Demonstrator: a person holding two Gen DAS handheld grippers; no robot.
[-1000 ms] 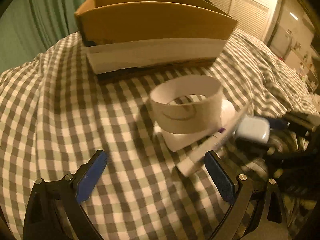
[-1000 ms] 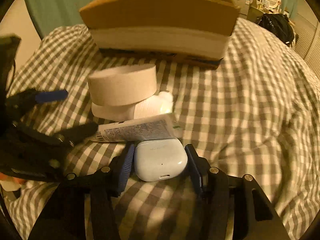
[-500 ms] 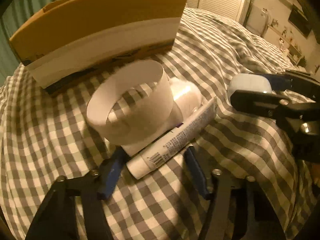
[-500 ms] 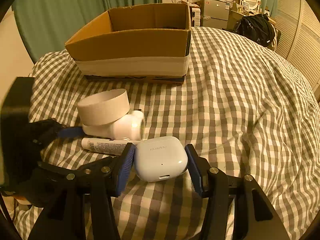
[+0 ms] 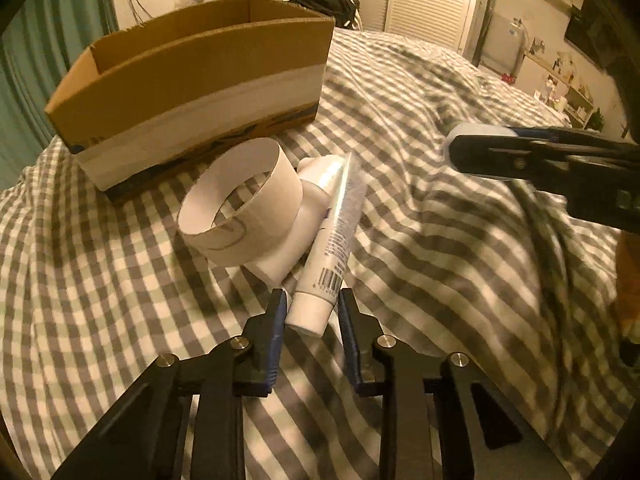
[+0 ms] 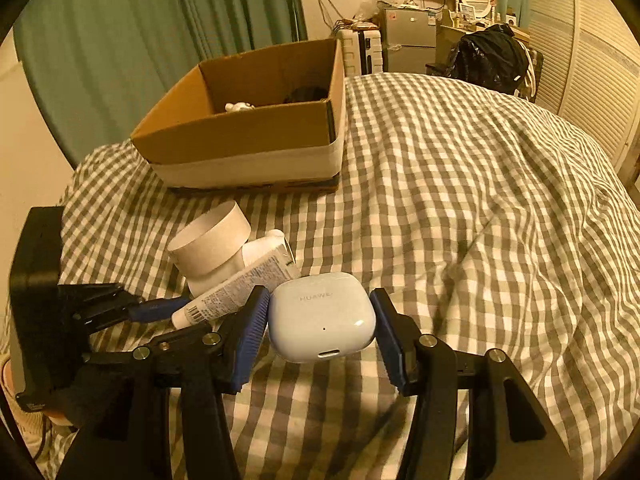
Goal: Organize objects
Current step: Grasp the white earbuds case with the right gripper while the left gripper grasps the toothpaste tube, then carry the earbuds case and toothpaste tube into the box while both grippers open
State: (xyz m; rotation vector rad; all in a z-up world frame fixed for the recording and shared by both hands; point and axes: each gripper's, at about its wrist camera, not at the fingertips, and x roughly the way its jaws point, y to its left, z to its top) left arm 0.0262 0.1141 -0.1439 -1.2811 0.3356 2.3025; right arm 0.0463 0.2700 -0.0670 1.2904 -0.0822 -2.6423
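Observation:
My left gripper [image 5: 310,300] is closing on the cap end of a white tube [image 5: 336,232] with a barcode, both blue pads touching it. The tube leans on a white bottle [image 5: 304,216] that lies beside a white paper ring [image 5: 240,216]. My right gripper [image 6: 320,300] is shut on a white earbud case [image 6: 322,316] and holds it above the checked bed cover [image 6: 460,200]. In the left wrist view that case [image 5: 476,130] shows at the right, level with the open cardboard box [image 5: 200,92].
The box [image 6: 248,136] stands at the bed's far side with a small white thing [image 6: 239,107] and a dark thing [image 6: 306,94] inside. Green curtains hang behind it. Furniture and a black bag [image 6: 488,60] stand beyond the bed.
My left gripper moved up to the tube and its wide-open jaws closed around the cap end. My right gripper rose with the earbud case, off the cover and away from the tube.

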